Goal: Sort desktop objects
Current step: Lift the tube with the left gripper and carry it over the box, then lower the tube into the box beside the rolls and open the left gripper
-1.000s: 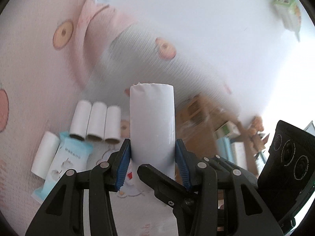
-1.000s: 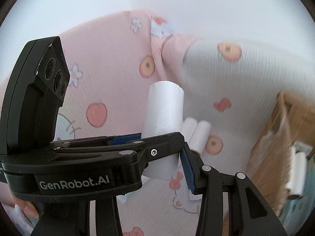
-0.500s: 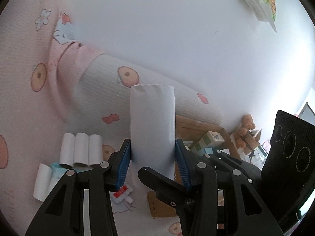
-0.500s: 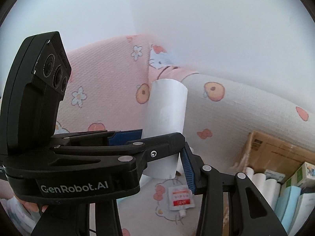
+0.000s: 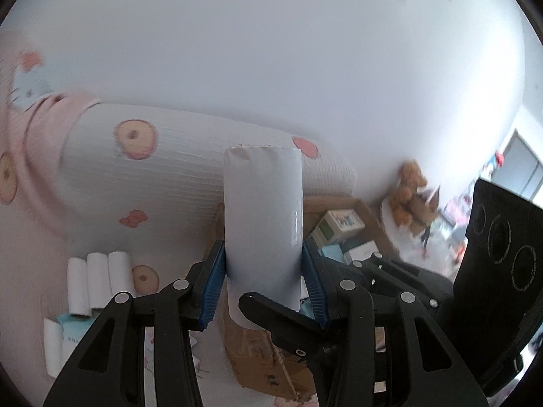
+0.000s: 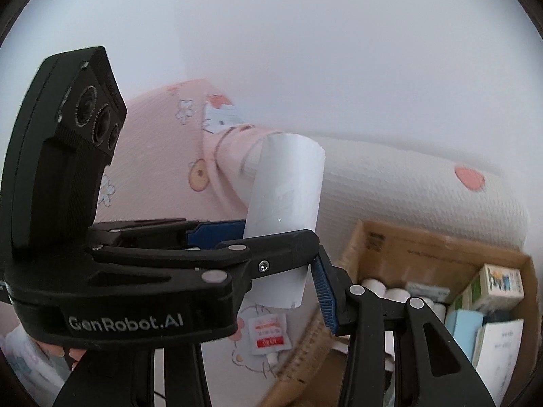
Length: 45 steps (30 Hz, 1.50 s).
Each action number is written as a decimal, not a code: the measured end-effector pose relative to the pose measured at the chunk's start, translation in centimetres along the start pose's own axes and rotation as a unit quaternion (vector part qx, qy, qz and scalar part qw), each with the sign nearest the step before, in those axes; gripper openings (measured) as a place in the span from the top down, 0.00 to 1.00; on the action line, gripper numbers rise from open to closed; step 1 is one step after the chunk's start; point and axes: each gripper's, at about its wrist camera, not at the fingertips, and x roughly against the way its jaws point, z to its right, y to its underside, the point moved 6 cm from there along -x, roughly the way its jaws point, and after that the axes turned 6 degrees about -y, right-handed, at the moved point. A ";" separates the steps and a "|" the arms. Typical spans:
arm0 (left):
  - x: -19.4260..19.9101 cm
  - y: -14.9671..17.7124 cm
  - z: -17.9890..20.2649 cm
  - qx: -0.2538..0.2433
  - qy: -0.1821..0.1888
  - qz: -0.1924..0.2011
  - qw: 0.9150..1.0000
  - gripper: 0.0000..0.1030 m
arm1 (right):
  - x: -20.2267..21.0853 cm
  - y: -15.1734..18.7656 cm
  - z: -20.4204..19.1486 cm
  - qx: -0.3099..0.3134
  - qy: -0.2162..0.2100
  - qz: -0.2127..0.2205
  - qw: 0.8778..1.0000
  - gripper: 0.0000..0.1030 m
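While a white paper roll (image 5: 263, 224) is pinched upright between the blue pads (image 5: 214, 285) of the left gripper (image 5: 263, 285), a second white roll (image 6: 285, 217) is clamped, tilted slightly, between the blue pads (image 6: 322, 291) of the right gripper (image 6: 271, 261). Each roll is pressed on both sides by its pads, so neither claw is spread or fully closed; each is pinching its own roll. Both rolls are held in the air above the bedding, well clear of it. In the left wrist view, three small white rolls (image 5: 98, 281) are seen lying side by side on a pink patterned sheet (image 5: 30, 247), with a light blue packet (image 5: 69, 332) and another roll (image 5: 52, 349) just beside them. A white ribbed pillow (image 5: 176, 183) with printed fruit motifs is laid along the wall behind. A cardboard box (image 6: 437, 247) is shown to the right in the right wrist view, near the pillow, and is filled with small white rolls (image 6: 393, 293), a green-and-white carton (image 6: 499, 285) and pale blue packs (image 6: 463, 329). A small red-and-white sachet (image 6: 268, 334) is seen flat on the sheet below the right gripper's roll. Part of a person's hand (image 6: 64, 354) is visible at the lower left of that view. The black body of the other gripper is caught at the edge of each view.
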 end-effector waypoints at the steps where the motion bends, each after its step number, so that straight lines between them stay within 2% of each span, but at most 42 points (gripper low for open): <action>1: -0.5 -0.1 0.6 -0.007 0.001 -0.004 1.000 0.53 | 0.7 0.5 0.6 -0.003 0.003 -0.002 1.000 0.60; 4: -1.9 -0.3 2.3 -0.024 0.009 -0.018 1.000 0.53 | 0.8 0.7 2.0 -0.008 0.014 -0.008 1.000 0.60; 9: -4.0 -0.7 4.4 -0.021 0.032 -0.042 0.998 0.53 | 2.1 0.8 4.5 -0.016 0.033 -0.023 0.999 0.60; 16: -7.1 -0.4 6.6 -0.031 0.042 -0.088 0.995 0.53 | 2.1 0.5 8.4 -0.046 0.033 -0.067 0.996 0.59; 23: -10.8 0.8 7.7 -0.034 0.044 -0.149 0.987 0.53 | 1.4 2.8 11.6 -0.096 0.017 -0.122 0.988 0.59; 31: -14.7 1.4 8.5 -0.027 0.043 -0.211 0.976 0.53 | 0.0 4.0 14.5 -0.125 0.025 -0.170 0.977 0.59; 35: -16.4 1.6 8.4 -0.004 0.056 -0.241 0.969 0.53 | -0.4 4.5 15.6 -0.122 0.038 -0.182 0.975 0.59; 40: -17.7 2.1 8.2 0.016 0.054 -0.259 0.964 0.53 | -1.0 5.1 16.5 -0.119 0.041 -0.197 0.972 0.59; 45: -18.4 2.6 7.7 0.022 0.034 -0.278 0.960 0.53 | -1.9 5.5 17.0 -0.135 0.026 -0.215 0.967 0.59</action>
